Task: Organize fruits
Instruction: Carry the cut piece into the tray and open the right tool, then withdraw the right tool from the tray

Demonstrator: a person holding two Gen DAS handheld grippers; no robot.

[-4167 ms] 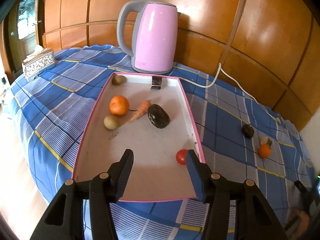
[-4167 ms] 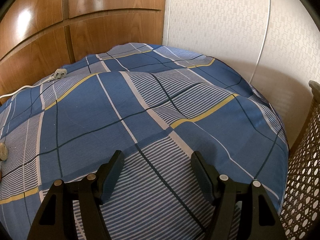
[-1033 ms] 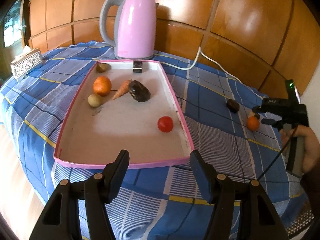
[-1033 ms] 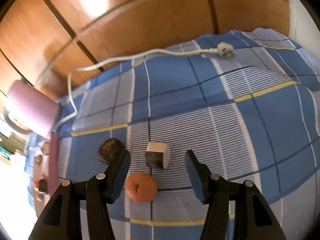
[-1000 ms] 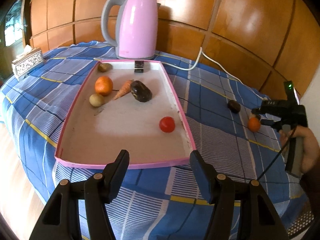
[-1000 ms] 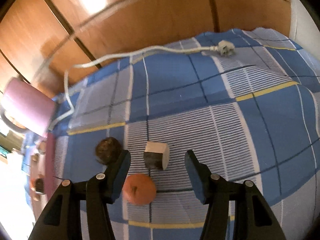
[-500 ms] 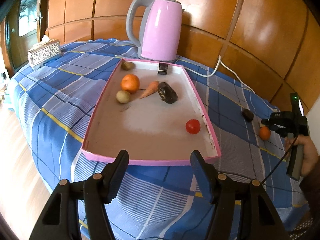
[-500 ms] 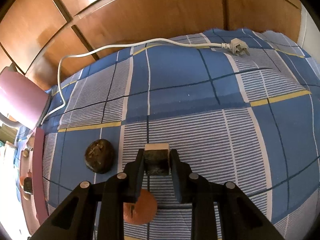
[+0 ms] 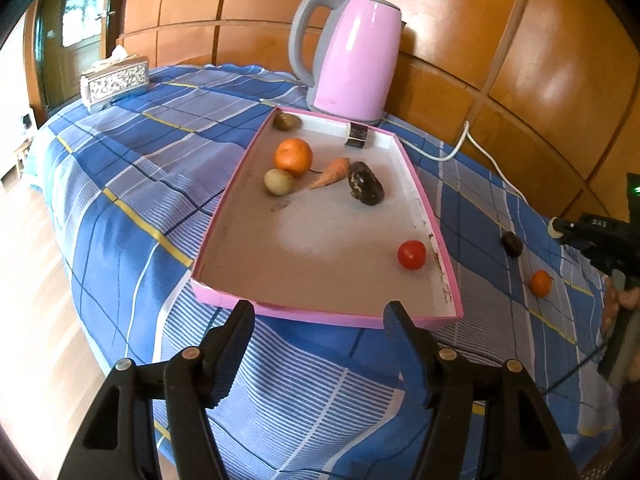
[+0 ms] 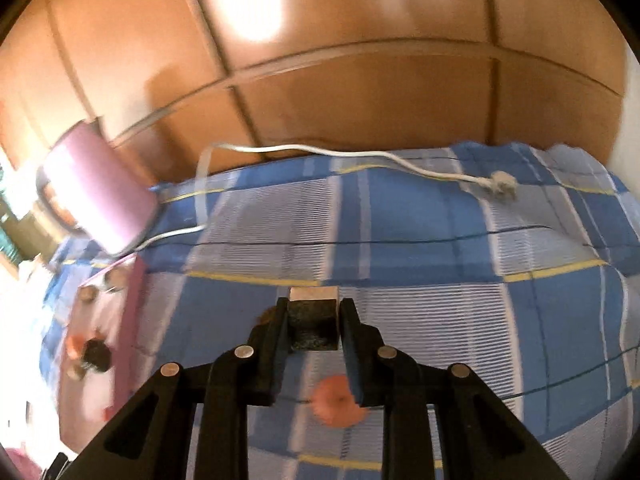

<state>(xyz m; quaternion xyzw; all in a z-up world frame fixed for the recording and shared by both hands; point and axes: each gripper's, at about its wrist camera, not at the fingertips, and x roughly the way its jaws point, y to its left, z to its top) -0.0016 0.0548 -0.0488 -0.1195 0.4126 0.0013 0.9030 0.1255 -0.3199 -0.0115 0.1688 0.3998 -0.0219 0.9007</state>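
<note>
A pink-rimmed tray (image 9: 224, 208) on the blue plaid cloth holds an orange (image 9: 293, 156), a pale round fruit (image 9: 279, 181), a carrot (image 9: 332, 172), a dark oblong item (image 9: 365, 189), a tomato (image 9: 411, 254) and a small dark block (image 9: 357, 134). My left gripper (image 9: 319, 318) hovers before the tray's near edge; its jaws are opening with nothing between them. My right gripper (image 10: 314, 308) is shut on a dark block with a pale top (image 10: 313, 320), held above the cloth. Below it lies a small orange (image 10: 338, 400) (image 9: 540, 282). A dark round fruit (image 9: 512, 244) rests nearby.
A pink kettle (image 9: 352, 56) stands behind the tray, its white cord and plug (image 10: 500, 182) trailing over the cloth. A tissue box (image 9: 114, 78) sits far left. Wooden panels back the table. A hand (image 9: 624, 300) holds the right gripper at the right edge.
My right gripper has shut on the pale-topped block and lifted it off the cloth, swinging toward the kettle. The left gripper has shifted and rolled a little; its jaws stand slightly wider.
</note>
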